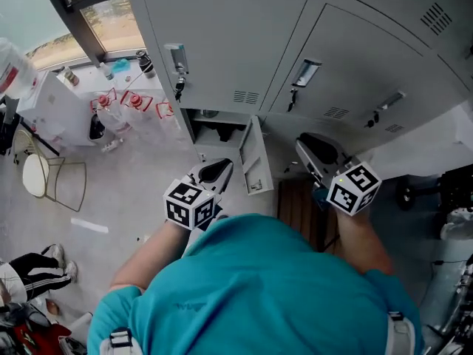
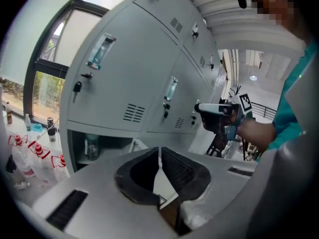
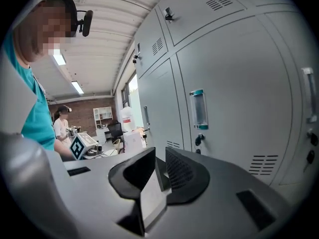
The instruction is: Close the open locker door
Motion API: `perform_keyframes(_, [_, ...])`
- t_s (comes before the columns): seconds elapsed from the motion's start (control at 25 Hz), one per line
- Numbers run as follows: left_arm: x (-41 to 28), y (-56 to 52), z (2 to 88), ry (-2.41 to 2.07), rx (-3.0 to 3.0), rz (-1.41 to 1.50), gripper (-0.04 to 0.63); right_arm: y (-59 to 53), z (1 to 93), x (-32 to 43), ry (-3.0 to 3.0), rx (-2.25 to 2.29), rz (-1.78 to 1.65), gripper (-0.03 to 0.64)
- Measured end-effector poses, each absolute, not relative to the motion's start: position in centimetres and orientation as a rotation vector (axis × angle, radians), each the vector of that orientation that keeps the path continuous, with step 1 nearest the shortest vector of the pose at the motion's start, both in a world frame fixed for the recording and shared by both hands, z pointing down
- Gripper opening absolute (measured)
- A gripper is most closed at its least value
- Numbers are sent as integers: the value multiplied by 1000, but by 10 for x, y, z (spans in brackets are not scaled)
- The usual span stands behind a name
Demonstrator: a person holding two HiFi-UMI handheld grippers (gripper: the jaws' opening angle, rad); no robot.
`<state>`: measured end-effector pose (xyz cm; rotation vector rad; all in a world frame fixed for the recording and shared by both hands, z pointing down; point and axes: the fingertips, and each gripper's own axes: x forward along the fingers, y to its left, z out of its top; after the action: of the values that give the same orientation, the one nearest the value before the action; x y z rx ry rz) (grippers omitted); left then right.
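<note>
So this is the approach step: nothing is touching the open locker door yet, and it stands swung way out from the bank of lockers.

The left gripper is fully closed with nothing between its pads. The door's free edge sits just ahead of it and a bit to its right. The right gripper is on the other side of the door, so the panel is basically between the two claws. In its own view the right gripper has its pads pretty much together, with only a thin slit and nothing in it. It faces closed locker fronts.

My guess at the next move is that no grab is needed. Just put closed tips flat against the side of the door facing away from the opening and sweep it round until it sits flush. The right claw looks better placed for that.

The door itself is a plain pale grey metal panel matching the rest, on the bottom row. The compartment behind it is dark, and the left gripper view shows what looks like a bottle inside, well back from the door's path.
</note>
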<state>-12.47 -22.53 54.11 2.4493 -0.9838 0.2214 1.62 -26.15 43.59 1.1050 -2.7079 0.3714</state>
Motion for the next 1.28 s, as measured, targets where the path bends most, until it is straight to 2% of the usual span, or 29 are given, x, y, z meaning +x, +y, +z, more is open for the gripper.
perform_keyframes(0.28, [-27,-210,584,-1091,2369,411,27,-243,479,87,-2718,977,460,60])
perform_keyframes(0.48, [0,-204,617,-1279,2226,541,131,-229,500,135,-2722,897,506,60])
perform_keyframes(0.56, [4,-201,628,-1335,2174,585,146,-225,506,149,-2723,869,510,60])
perform_keyframes(0.96, [12,-198,652,-1543,2055,710,149,-220,538,167,-2725,744,476,60])
perform_keyframes(1.28, [-15,-195,651,-1681,1981,714,132,-221,569,162,-2699,687,494,60])
